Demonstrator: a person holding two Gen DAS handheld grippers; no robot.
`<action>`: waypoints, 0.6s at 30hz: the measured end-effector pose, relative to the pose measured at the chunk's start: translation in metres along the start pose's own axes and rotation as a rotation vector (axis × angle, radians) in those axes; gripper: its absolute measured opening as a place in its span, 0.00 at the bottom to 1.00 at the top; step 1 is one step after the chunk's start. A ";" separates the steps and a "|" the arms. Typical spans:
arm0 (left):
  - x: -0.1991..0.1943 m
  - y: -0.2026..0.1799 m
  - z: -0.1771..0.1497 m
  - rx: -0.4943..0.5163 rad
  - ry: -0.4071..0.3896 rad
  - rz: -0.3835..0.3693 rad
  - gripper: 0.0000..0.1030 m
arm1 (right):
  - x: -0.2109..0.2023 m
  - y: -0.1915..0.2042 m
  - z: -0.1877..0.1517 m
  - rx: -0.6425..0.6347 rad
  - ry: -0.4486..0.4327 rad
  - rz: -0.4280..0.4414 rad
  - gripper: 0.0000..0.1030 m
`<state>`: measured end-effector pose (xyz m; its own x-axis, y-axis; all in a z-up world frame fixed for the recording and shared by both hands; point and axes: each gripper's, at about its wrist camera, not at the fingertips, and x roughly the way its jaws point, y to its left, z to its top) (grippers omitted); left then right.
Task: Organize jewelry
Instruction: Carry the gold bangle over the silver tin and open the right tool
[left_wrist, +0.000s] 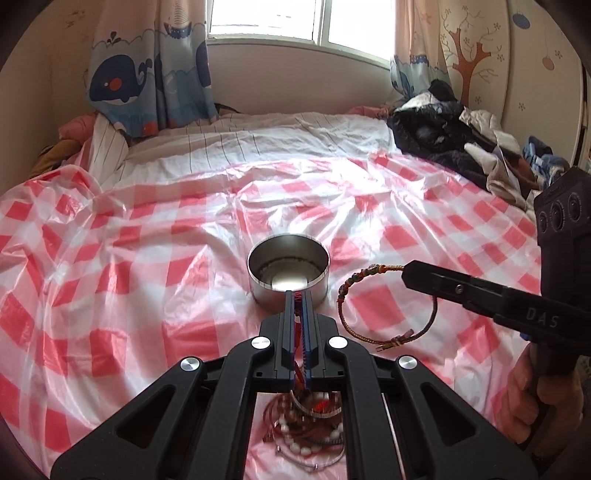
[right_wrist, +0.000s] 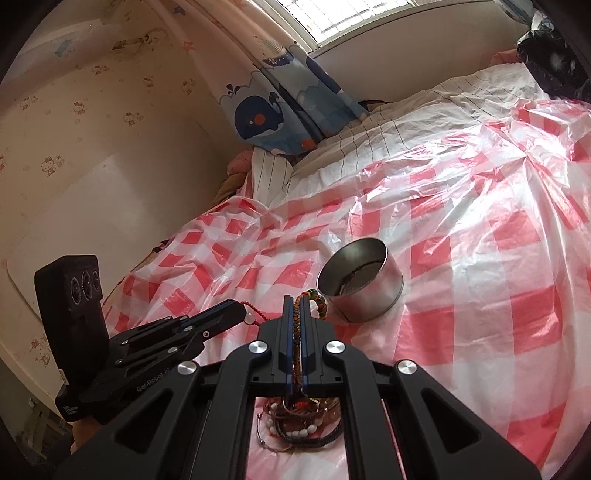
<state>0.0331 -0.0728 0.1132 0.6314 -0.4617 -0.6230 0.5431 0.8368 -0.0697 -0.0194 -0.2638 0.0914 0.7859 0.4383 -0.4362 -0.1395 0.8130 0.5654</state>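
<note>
in the left wrist view a bed under a window is covered with a red and white checked plastic sheet (left_wrist: 155, 236), and the left gripper (left_wrist: 298, 295) is closed on a thin red cord just in front of a round metal tin (left_wrist: 288, 271), while the right gripper (left_wrist: 410, 275) holds a braided bracelet (left_wrist: 384, 306) in the air beside the tin. in the right wrist view the same sheet (right_wrist: 480, 258) fills the scene, the right gripper (right_wrist: 297, 299) is closed on the braided bracelet (right_wrist: 318, 301) near the tin (right_wrist: 360, 282), the left gripper (right_wrist: 240, 314) pinches the red cord (right_wrist: 253, 308), and a pile of jewelry (right_wrist: 295, 428) lies below.

Left gripper (left_wrist: 297, 295) clamped tight; right gripper (right_wrist: 298, 300) likewise, nearby.
</note>
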 end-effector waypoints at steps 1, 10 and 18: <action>0.003 0.001 0.006 -0.005 -0.008 -0.005 0.03 | 0.003 -0.001 0.004 -0.002 -0.001 -0.002 0.04; 0.059 0.009 0.051 -0.101 -0.067 -0.070 0.03 | 0.043 -0.016 0.038 0.010 -0.008 -0.009 0.04; 0.108 0.039 0.027 -0.140 0.094 0.002 0.12 | 0.119 -0.035 0.041 -0.023 0.128 -0.115 0.07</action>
<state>0.1375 -0.0977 0.0639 0.5744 -0.4359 -0.6929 0.4553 0.8735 -0.1720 0.1041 -0.2564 0.0484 0.7144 0.3859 -0.5836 -0.0682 0.8686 0.4908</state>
